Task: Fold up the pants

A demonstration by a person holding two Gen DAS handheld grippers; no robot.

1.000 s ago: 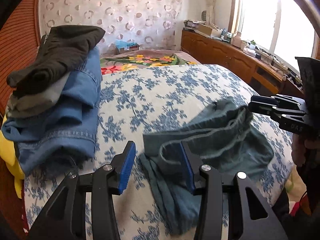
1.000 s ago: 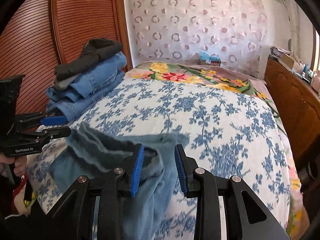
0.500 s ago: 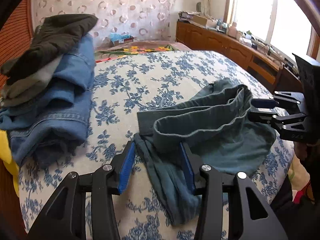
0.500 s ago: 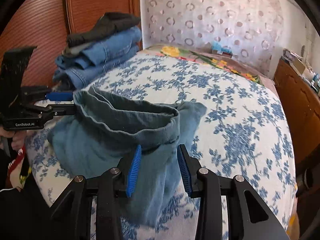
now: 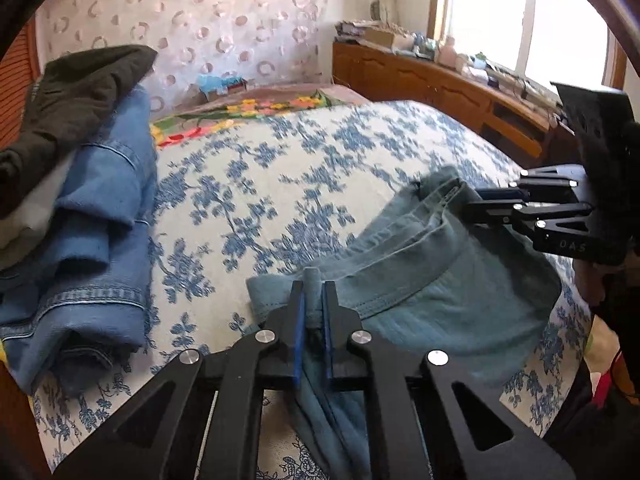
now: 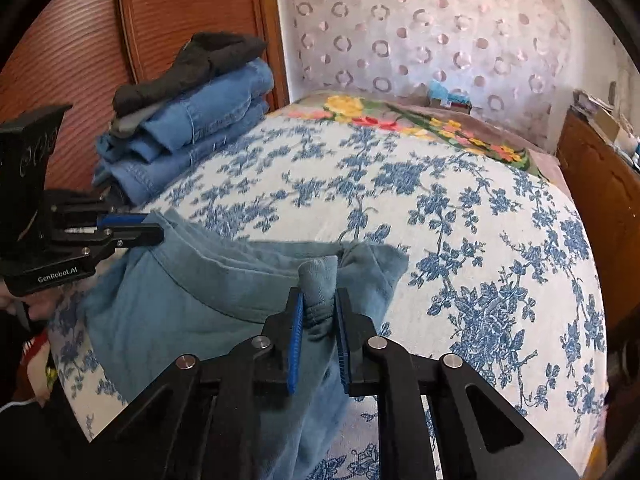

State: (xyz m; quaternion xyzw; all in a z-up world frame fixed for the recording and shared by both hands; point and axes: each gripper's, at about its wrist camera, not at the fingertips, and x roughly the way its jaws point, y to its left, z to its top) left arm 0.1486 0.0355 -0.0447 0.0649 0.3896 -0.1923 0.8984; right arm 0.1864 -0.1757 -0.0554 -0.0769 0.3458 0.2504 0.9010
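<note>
Teal pants [image 5: 440, 280] lie crumpled at the near edge of the bed, also in the right wrist view [image 6: 200, 304]. My left gripper [image 5: 313, 292] is shut on one end of the waistband; it shows from the side in the right wrist view [image 6: 154, 232]. My right gripper [image 6: 319, 304] is shut on the other end of the waistband, with a bunch of cloth sticking up between the pads; it shows in the left wrist view [image 5: 468, 204]. The waistband stretches between the two grippers. The legs hang down off the bed edge, out of sight.
The bed has a blue floral cover [image 5: 300, 184] [image 6: 460, 240]. A stack of folded jeans and dark pants [image 5: 80, 200] [image 6: 188, 120] sits at the bed's left side by the wooden wardrobe [image 6: 160, 20]. A wooden cabinet [image 5: 440, 88] stands under the window.
Both grippers closed on the waistband of the teal pants. The waistband was pulled out straighter between them and lifted a little.
</note>
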